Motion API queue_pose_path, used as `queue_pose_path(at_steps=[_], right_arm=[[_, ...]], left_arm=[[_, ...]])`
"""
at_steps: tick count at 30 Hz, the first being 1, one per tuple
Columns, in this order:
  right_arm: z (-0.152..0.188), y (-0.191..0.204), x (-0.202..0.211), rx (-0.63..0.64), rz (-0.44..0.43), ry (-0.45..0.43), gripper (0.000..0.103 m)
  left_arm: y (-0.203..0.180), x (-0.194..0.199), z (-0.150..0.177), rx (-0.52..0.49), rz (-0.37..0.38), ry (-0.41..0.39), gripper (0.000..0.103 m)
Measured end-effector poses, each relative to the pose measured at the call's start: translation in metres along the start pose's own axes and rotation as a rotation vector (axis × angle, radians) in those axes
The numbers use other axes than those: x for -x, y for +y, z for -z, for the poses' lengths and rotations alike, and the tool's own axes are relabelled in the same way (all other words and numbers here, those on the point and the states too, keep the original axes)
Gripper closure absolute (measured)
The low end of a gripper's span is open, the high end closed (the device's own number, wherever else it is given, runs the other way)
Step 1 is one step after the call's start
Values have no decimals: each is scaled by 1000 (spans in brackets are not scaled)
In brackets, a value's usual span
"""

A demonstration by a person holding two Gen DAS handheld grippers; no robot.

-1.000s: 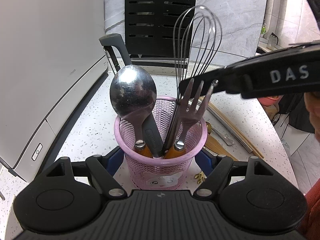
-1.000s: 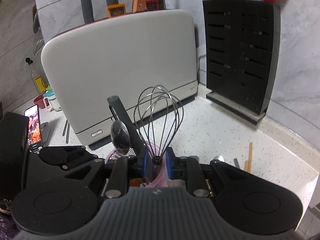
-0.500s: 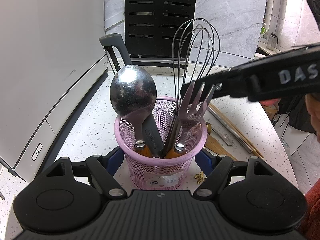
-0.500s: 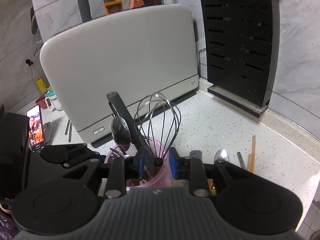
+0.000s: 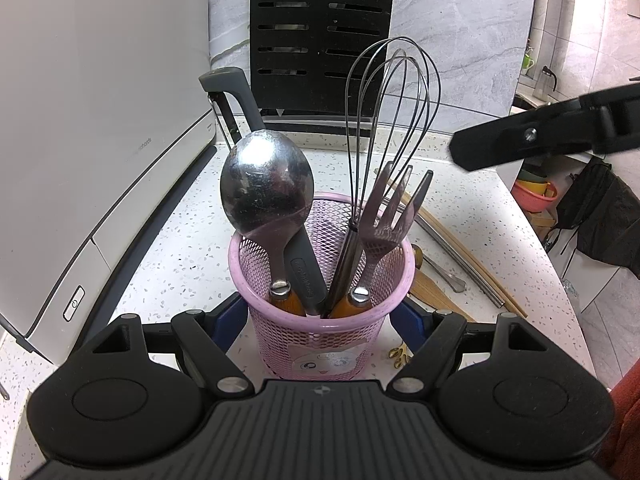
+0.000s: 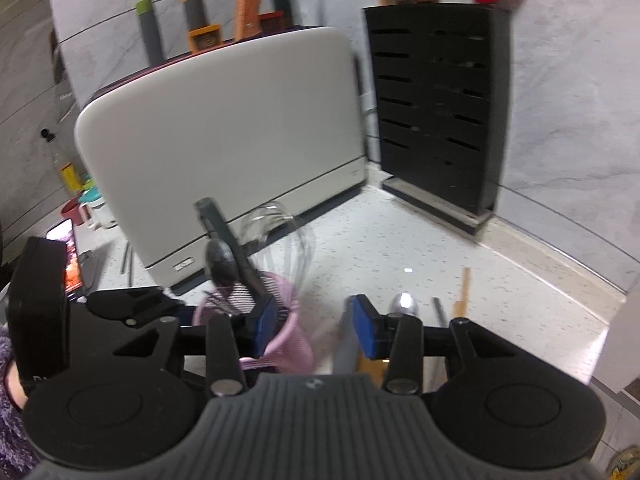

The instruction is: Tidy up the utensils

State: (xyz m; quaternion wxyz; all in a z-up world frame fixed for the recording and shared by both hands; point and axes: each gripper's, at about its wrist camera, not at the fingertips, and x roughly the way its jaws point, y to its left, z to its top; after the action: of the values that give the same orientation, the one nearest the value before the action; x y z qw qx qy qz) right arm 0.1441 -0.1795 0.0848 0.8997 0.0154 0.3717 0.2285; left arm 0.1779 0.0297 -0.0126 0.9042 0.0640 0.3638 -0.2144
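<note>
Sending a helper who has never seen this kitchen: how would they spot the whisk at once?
Find the pink mesh basket on the speckled counter. The whisk stands in it beside a fork and a spoon. Only it has a tall cage of looped wires.

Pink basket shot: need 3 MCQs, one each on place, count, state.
1. Where is the whisk?
A. Flat on the counter
B. Standing in the pink basket
C. In the black slotted rack

2. How many utensils stand in the basket?
A. Two
B. Four
C. Six

3. What is the left hand-held gripper doing?
A. Clamping the fork
B. Lifting the spoon
C. Bracketing the basket, one blue pad on each side

Key: 1 B, its handle goes down into the mesh beside the fork. 2 B, spoon, dark-handled tool, whisk and fork. 3 C, the pads sit at the basket's two sides, though contact is not clear.
</note>
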Motion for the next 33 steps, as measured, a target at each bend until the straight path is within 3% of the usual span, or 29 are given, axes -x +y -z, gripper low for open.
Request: queue_pose_path(at_steps=[9,12,16,18,20,22,26,33], right_arm=[[5,-37,-8,-92,129,-18,62],[11,-46,-19,-61,189,-10,62],[20,-62,-33,-63,192,5,62],[21,-69,-41,-77,191,52,67],[21,-76,-50,-102,203,113,82],[24,-83,-58,-132,203,159,89],[31,-93,-72,-168,211,230,95],[35,-94,-80,-182,226,266,95]], left_arm=[[0,0,0,1,0,0,13],[0,0,0,1,0,0,13],[0,0,0,1,0,0,13],[0,0,0,1,0,0,13],[0,0,0,1,0,0,13],[0,0,0,1,0,0,13],[0,0,0,1,0,0,13],[0,0,0,1,0,0,13]])
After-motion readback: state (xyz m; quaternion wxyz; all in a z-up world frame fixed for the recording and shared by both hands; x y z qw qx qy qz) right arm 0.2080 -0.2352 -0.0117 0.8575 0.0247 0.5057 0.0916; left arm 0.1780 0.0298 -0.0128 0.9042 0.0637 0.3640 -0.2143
